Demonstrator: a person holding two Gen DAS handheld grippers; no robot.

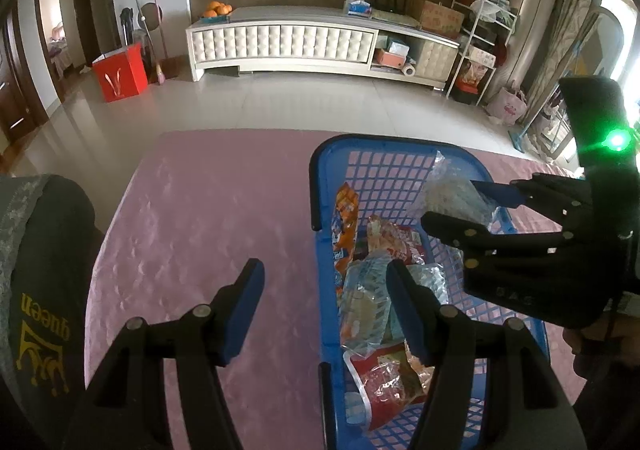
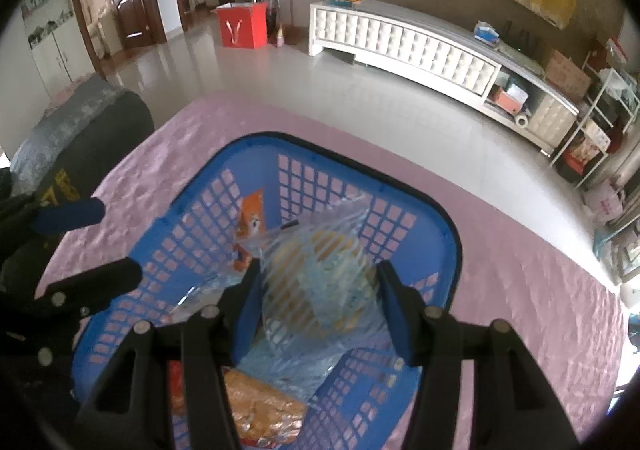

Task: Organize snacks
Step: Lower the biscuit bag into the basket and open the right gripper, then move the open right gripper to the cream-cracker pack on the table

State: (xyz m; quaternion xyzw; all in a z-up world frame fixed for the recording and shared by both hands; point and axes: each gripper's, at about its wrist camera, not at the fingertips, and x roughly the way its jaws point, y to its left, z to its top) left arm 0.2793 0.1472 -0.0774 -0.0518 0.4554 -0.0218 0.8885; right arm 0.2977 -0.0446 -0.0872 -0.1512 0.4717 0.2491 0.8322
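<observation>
A: The table (image 1: 192, 209) wears a pink, patterned cloth that covers its whole top.

B: On it rests a blue plastic basket (image 1: 404, 165), its lattice walls open, and a dark cushion (image 1: 44, 250) sits at the left edge.

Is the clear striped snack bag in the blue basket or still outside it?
In. The clear striped bag lies inside the blue basket, on other packets, between the right tongs' fingers; whether they grip it is unclear.
</observation>
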